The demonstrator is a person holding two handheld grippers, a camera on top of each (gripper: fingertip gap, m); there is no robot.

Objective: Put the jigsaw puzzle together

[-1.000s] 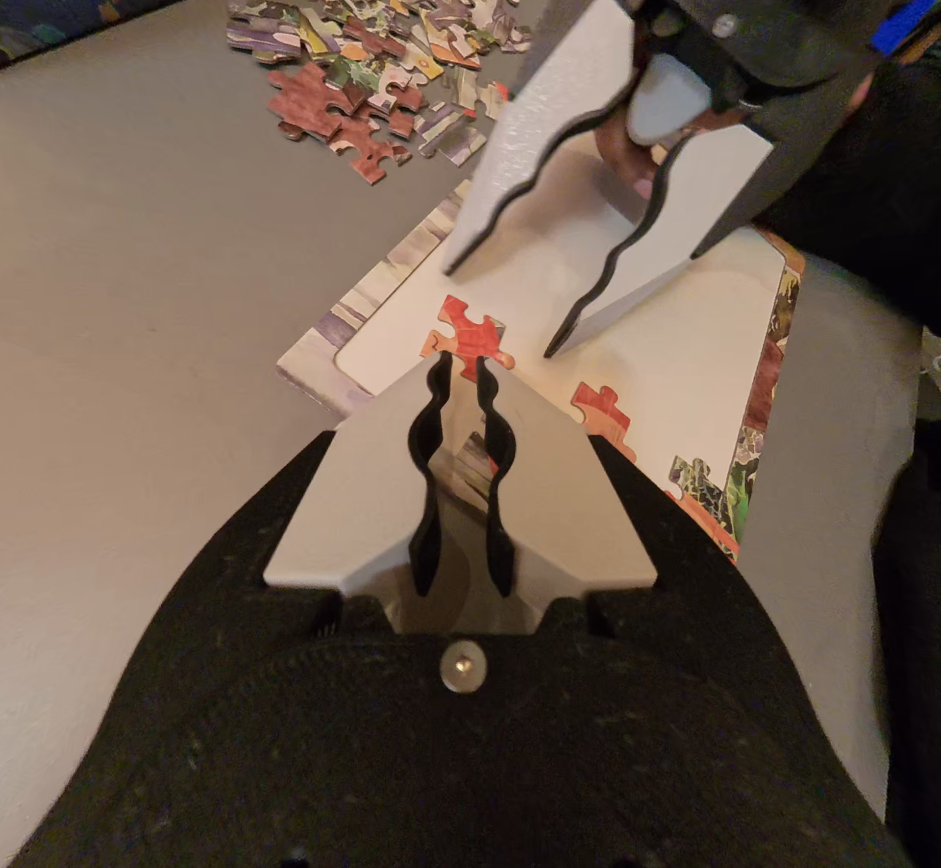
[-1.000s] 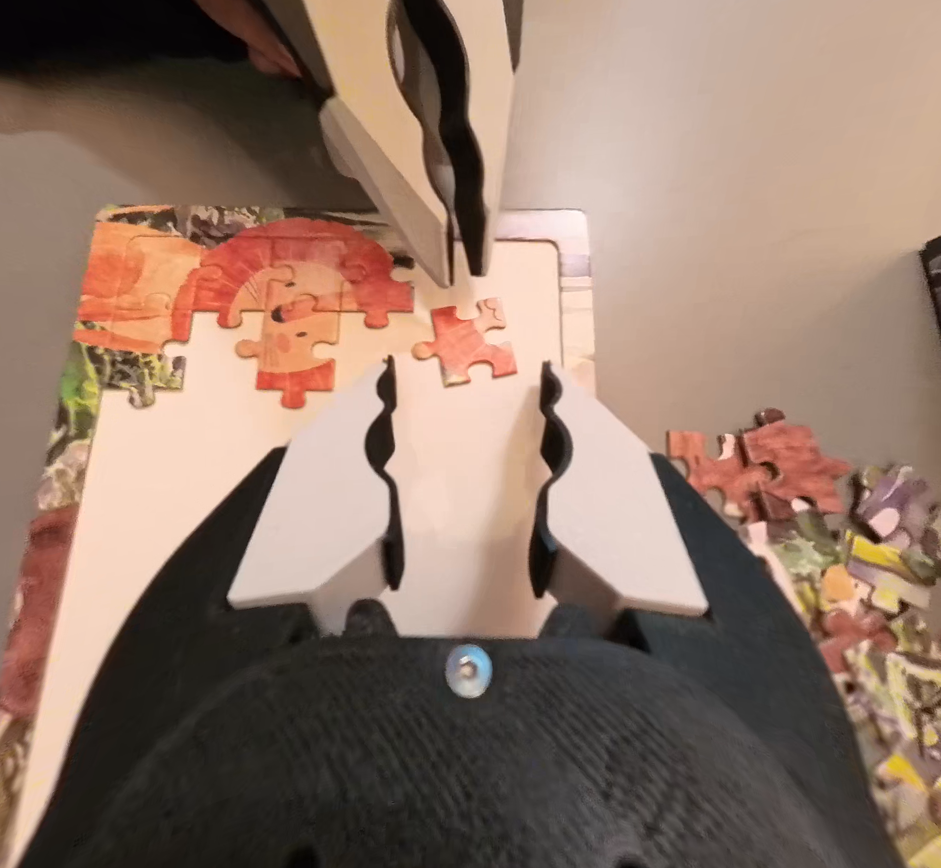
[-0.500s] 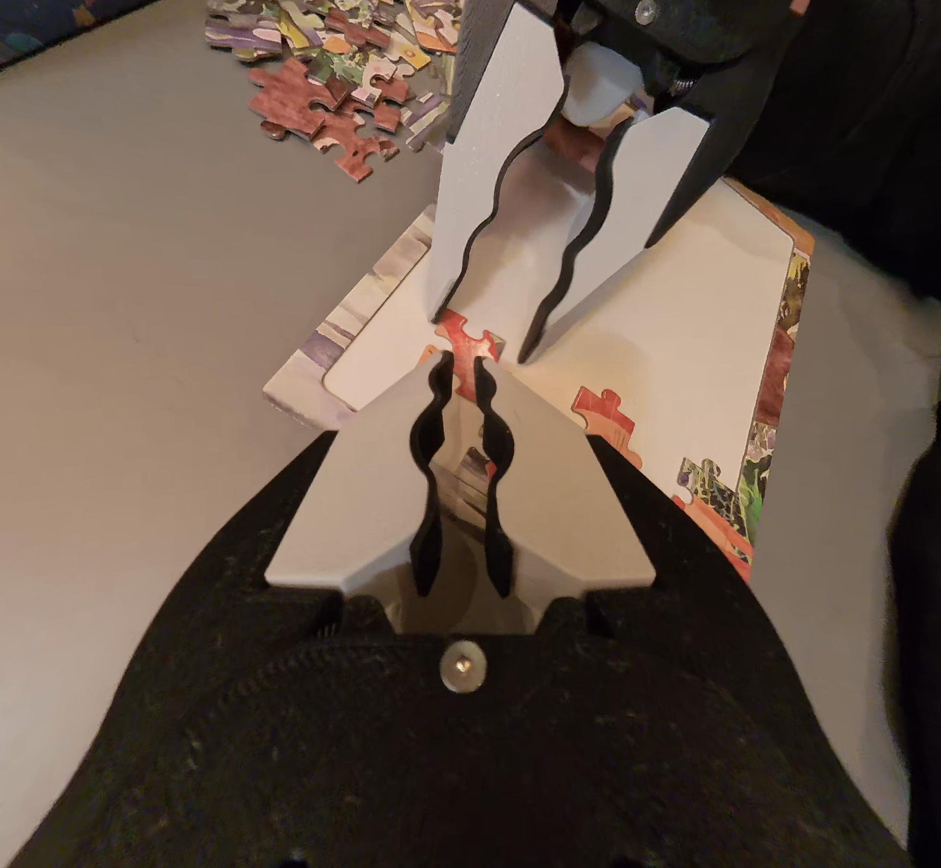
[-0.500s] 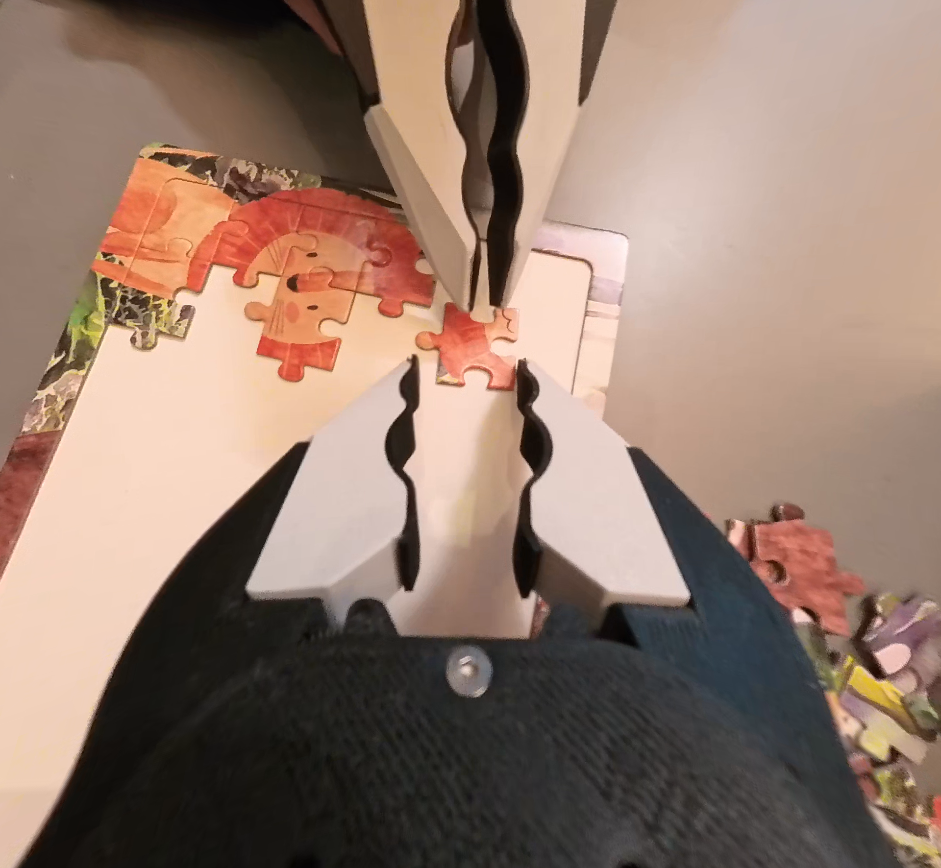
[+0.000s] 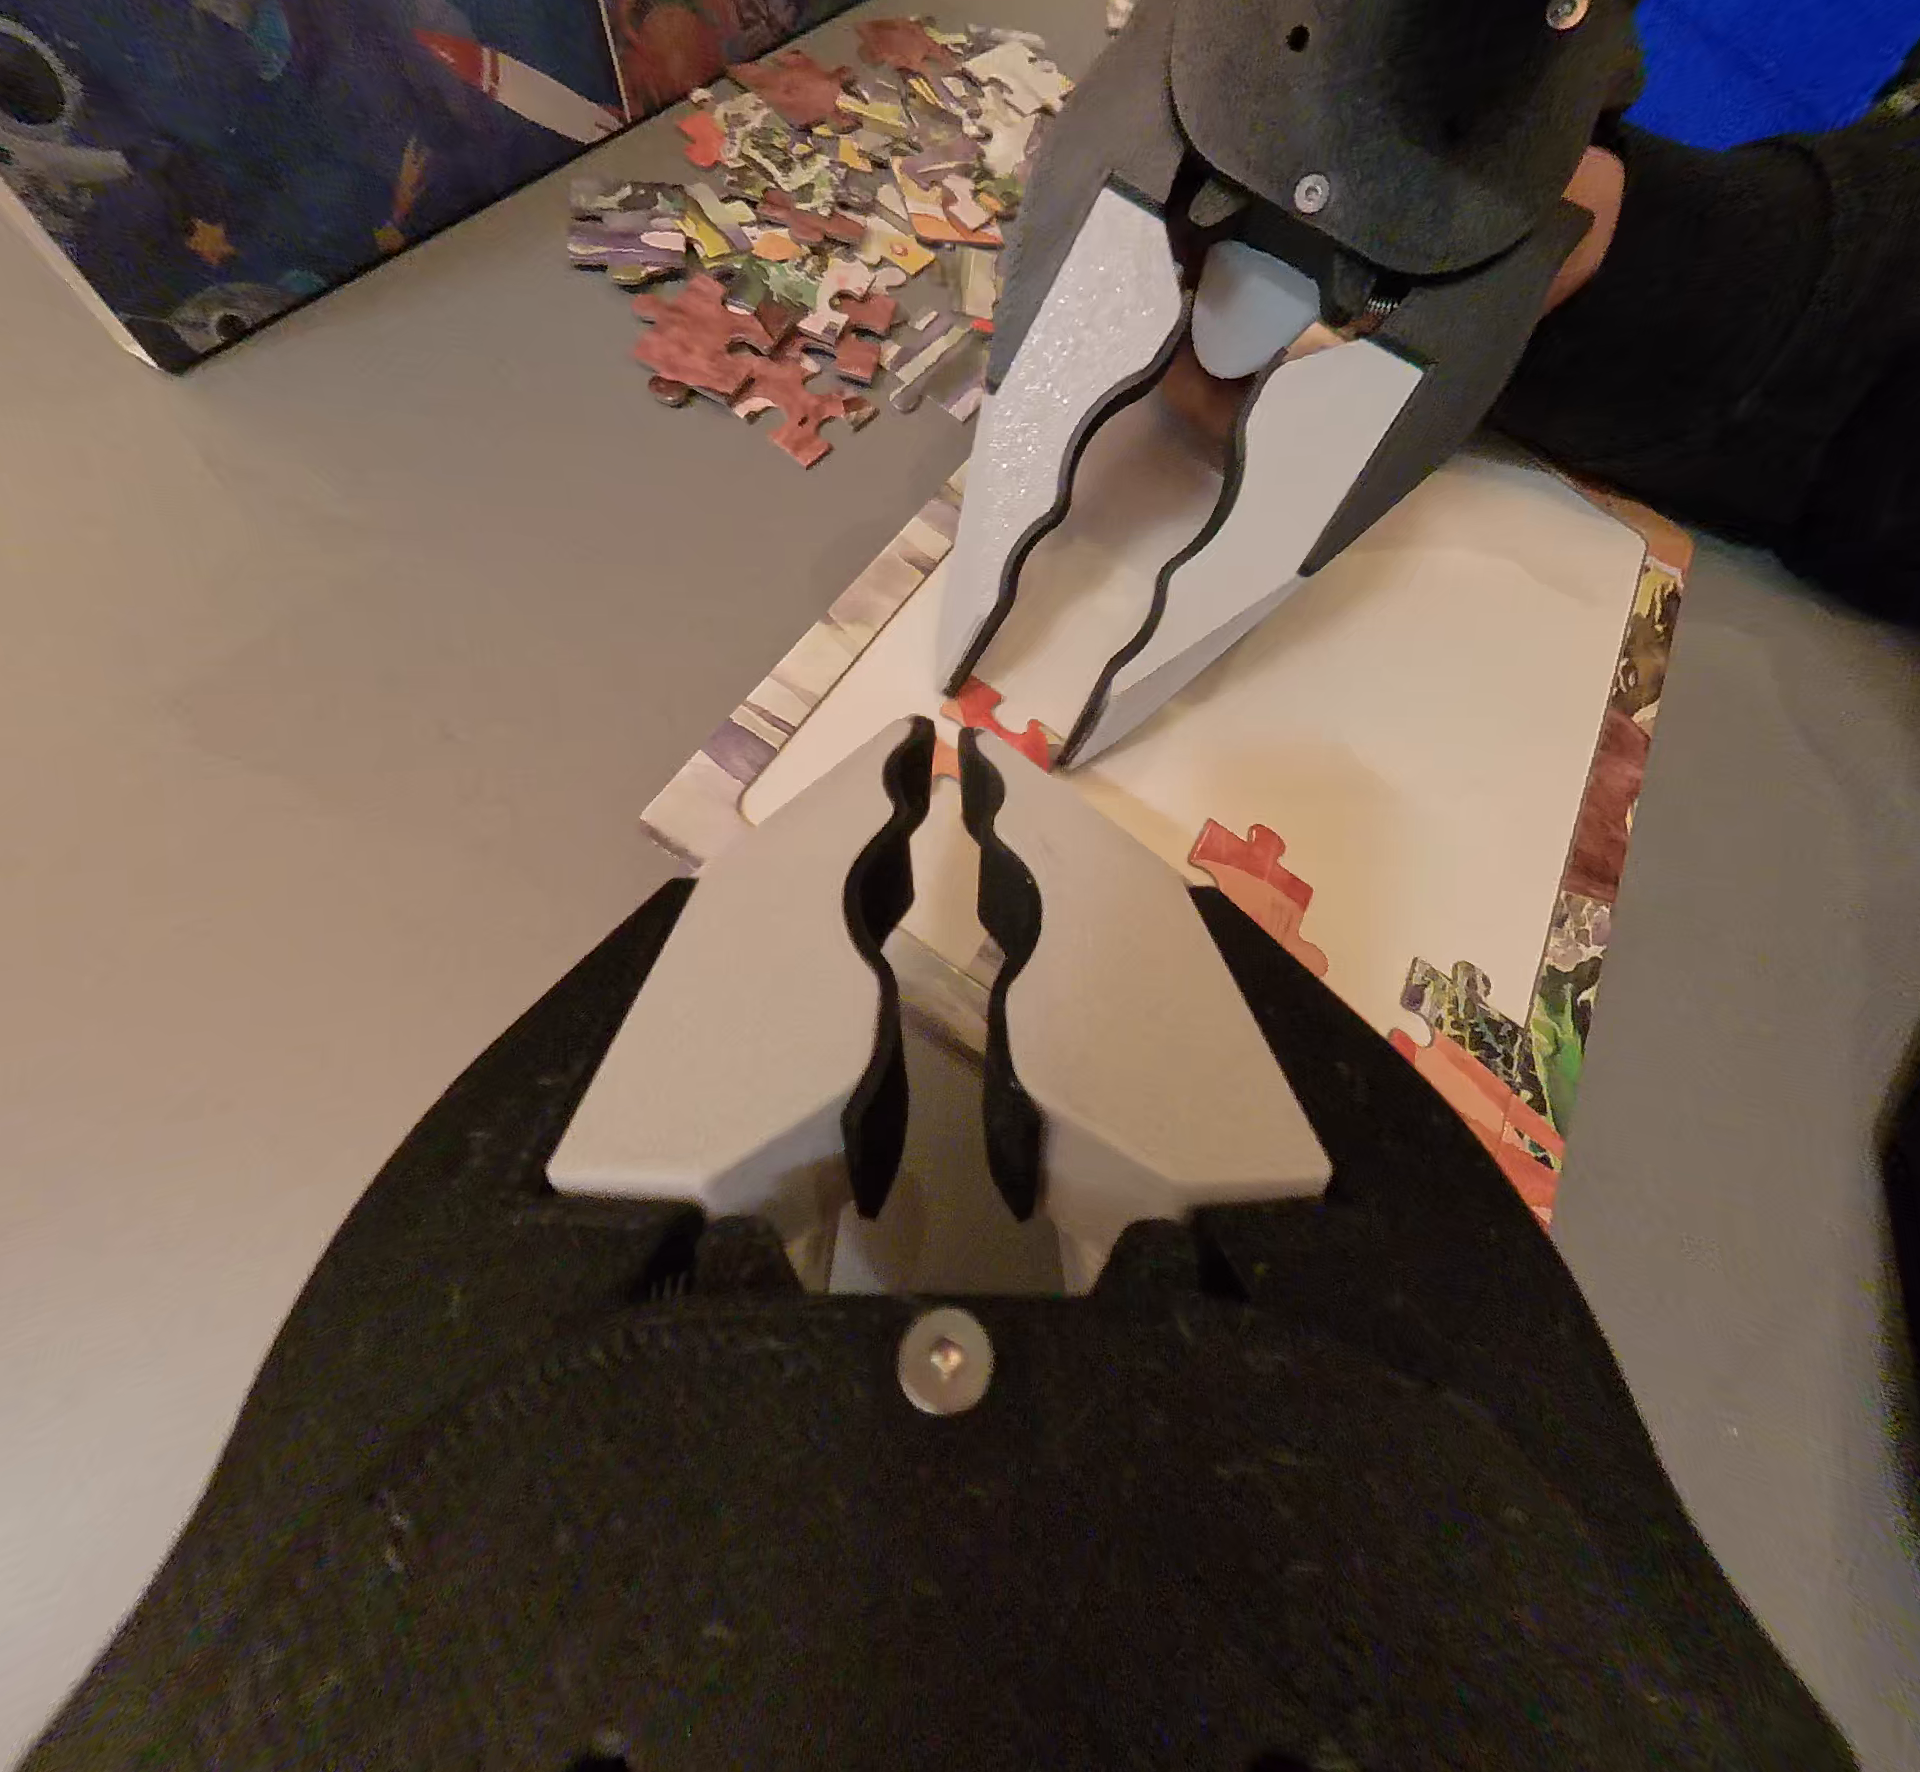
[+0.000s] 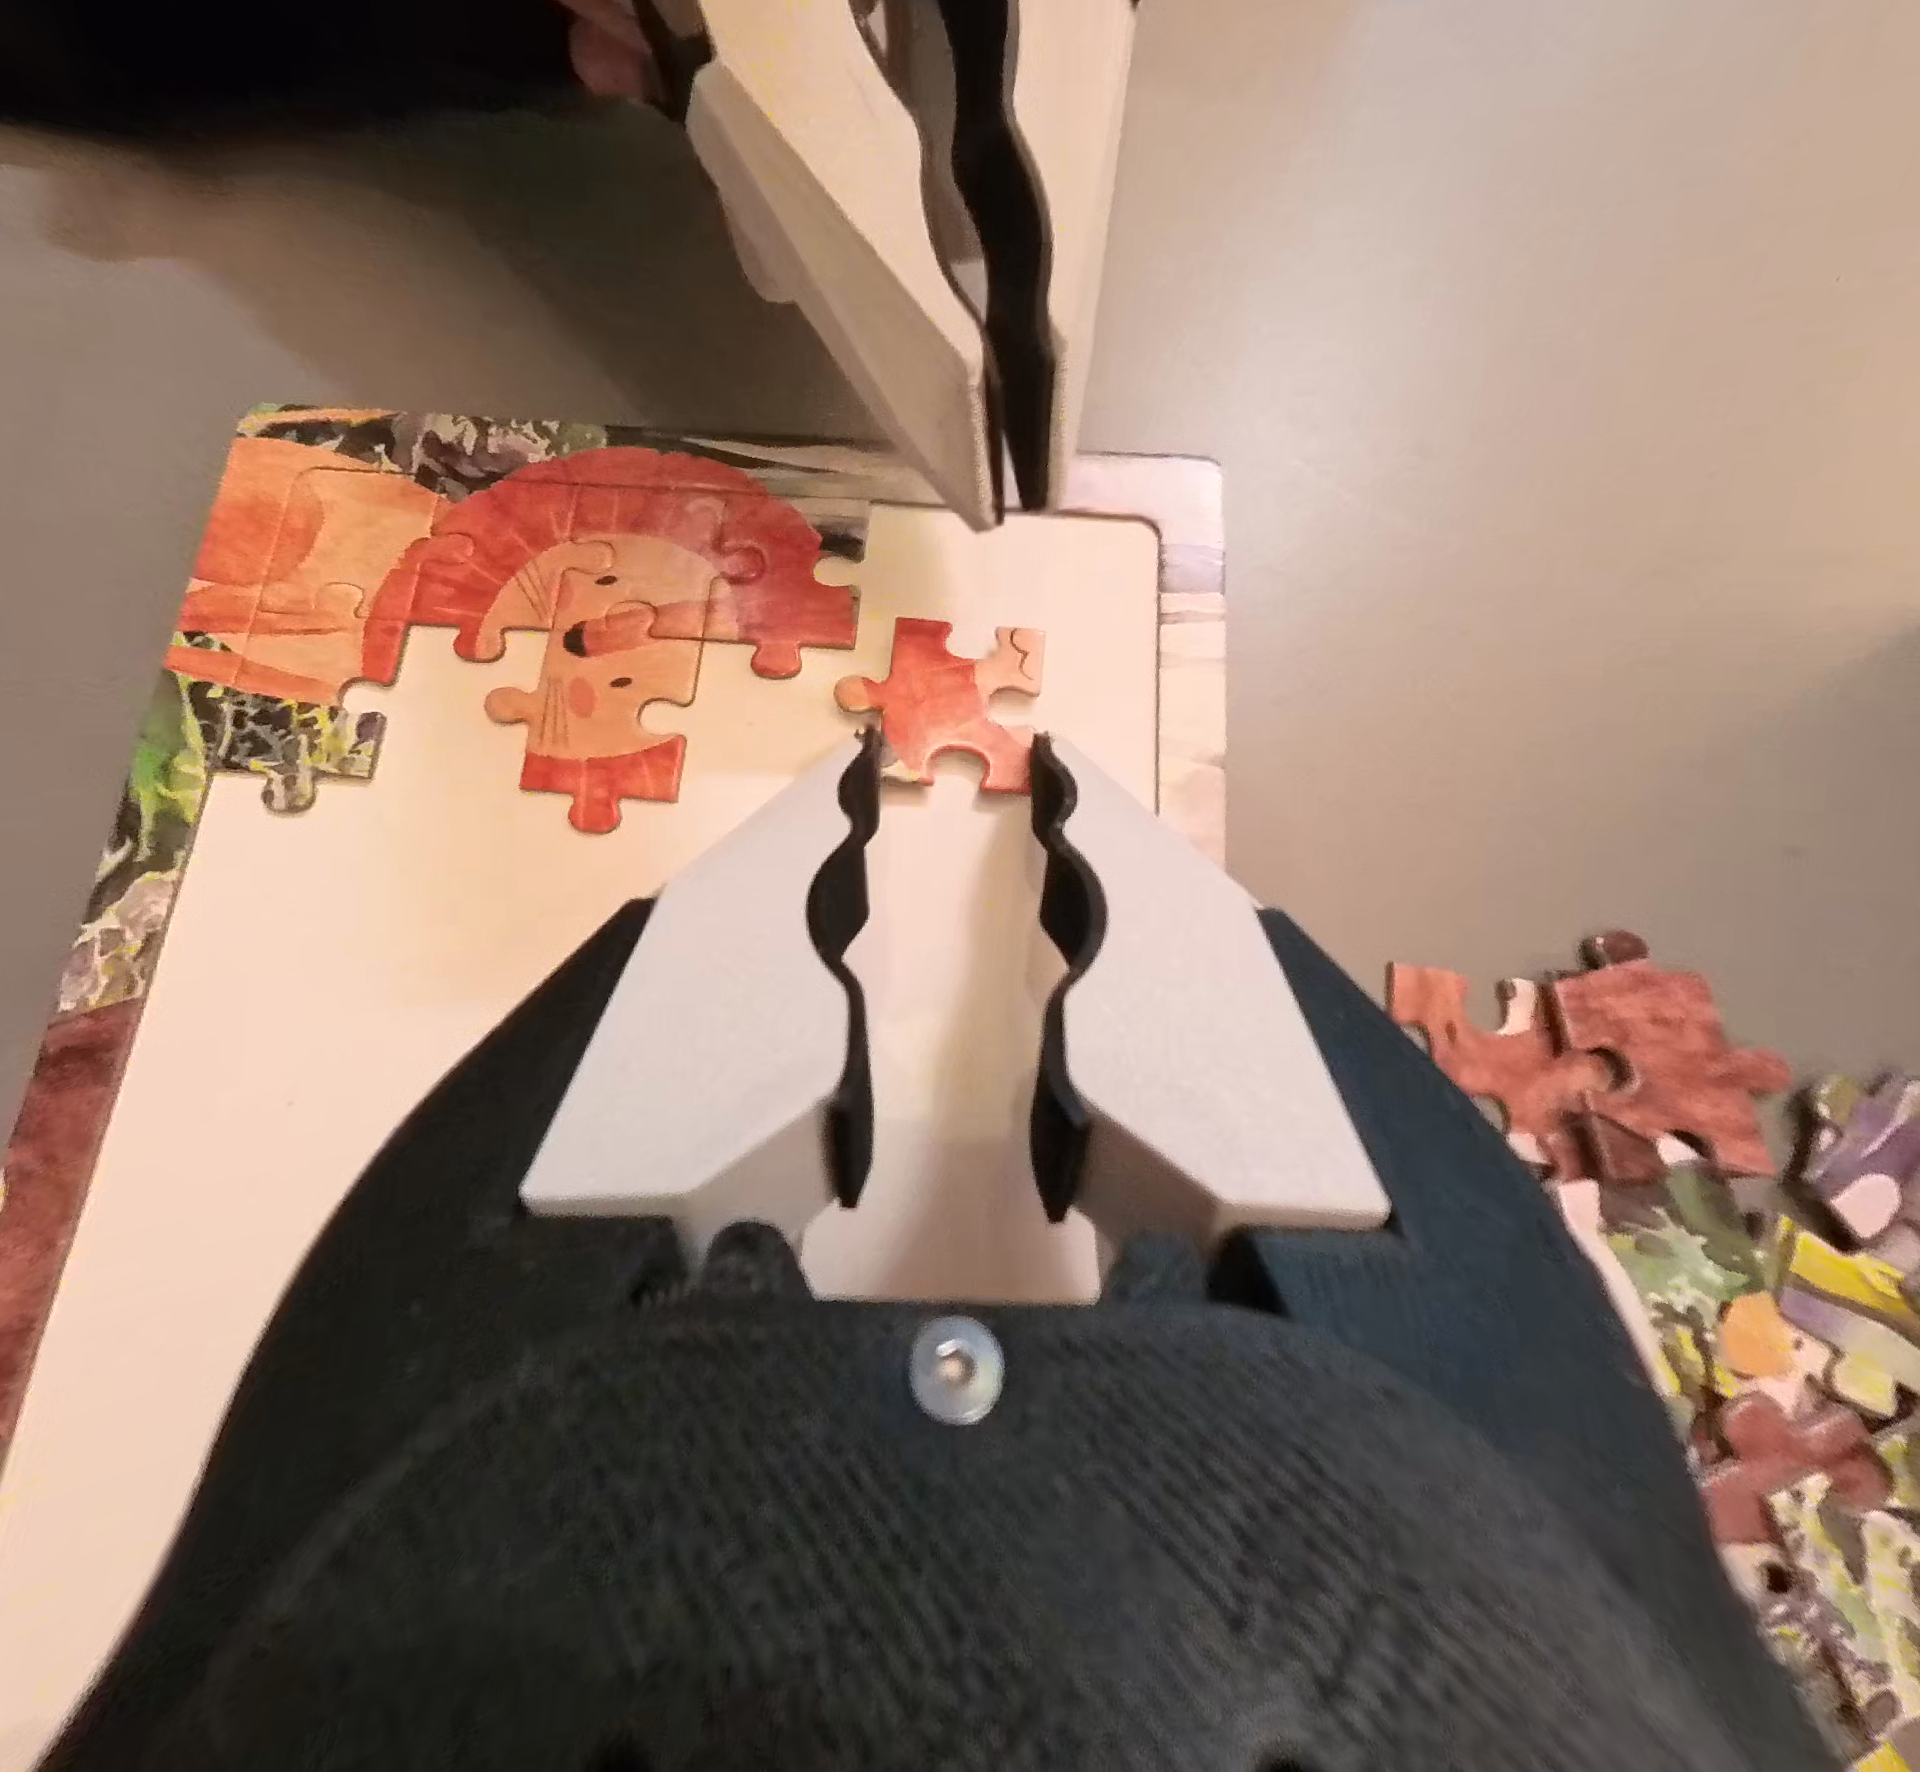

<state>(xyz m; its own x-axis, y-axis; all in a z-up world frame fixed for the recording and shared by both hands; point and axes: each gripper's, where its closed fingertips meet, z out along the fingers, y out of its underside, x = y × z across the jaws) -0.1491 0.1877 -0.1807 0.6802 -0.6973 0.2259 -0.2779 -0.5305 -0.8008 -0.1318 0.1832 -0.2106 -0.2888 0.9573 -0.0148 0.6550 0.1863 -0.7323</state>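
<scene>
Your left gripper (image 5: 940, 740) had its jaws nearly together with nothing between them, tips over the puzzle tray (image 5: 1351, 683); beyond it your right gripper (image 5: 1008, 725) stood with jaws apart, straddling the loose red piece (image 5: 997, 720); loose pieces (image 5: 821, 216) lay heaped near a patterned box (image 5: 312, 60). From the right wrist, your right gripper (image 6: 951, 754) flanked the red piece (image 6: 951, 694), just beside the assembled lion section (image 6: 582, 600); whether the tips touched it was unclear; your left gripper (image 6: 1013, 507) hung above the tray's (image 6: 312, 943) far edge.
</scene>
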